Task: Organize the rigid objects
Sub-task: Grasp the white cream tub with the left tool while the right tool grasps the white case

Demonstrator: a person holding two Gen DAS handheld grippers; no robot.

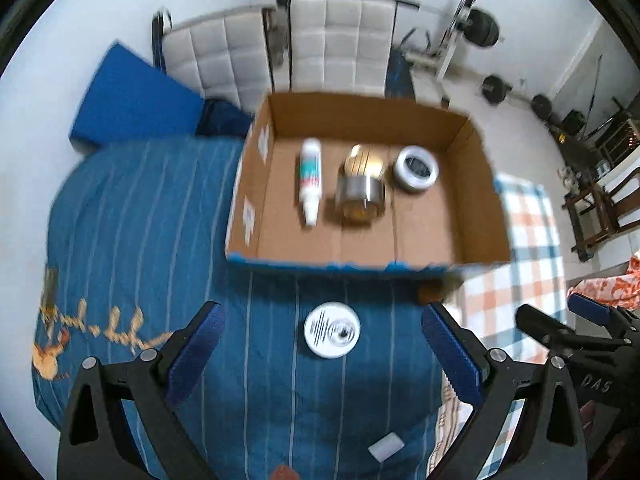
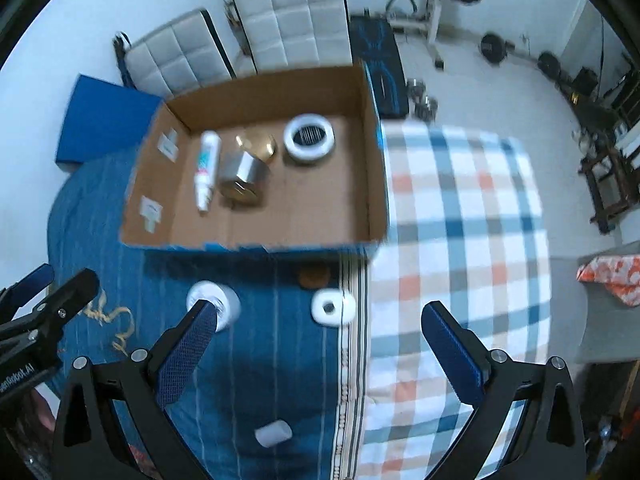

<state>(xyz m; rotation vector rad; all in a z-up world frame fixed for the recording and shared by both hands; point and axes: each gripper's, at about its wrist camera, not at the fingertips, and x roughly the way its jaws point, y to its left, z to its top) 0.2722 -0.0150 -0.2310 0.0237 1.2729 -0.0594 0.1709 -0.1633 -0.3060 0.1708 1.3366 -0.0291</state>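
Left wrist view shows the left gripper spread wide and empty over a white round disc lying flat on the blue blanket, just short of the cardboard box at twelve o'clock. The disc looks light, stiff and smooth; pinching across its rim seems safest. The right gripper is likewise released, holding nothing.

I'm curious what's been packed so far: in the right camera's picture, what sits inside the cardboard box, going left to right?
White tube → metal jar → white ring.
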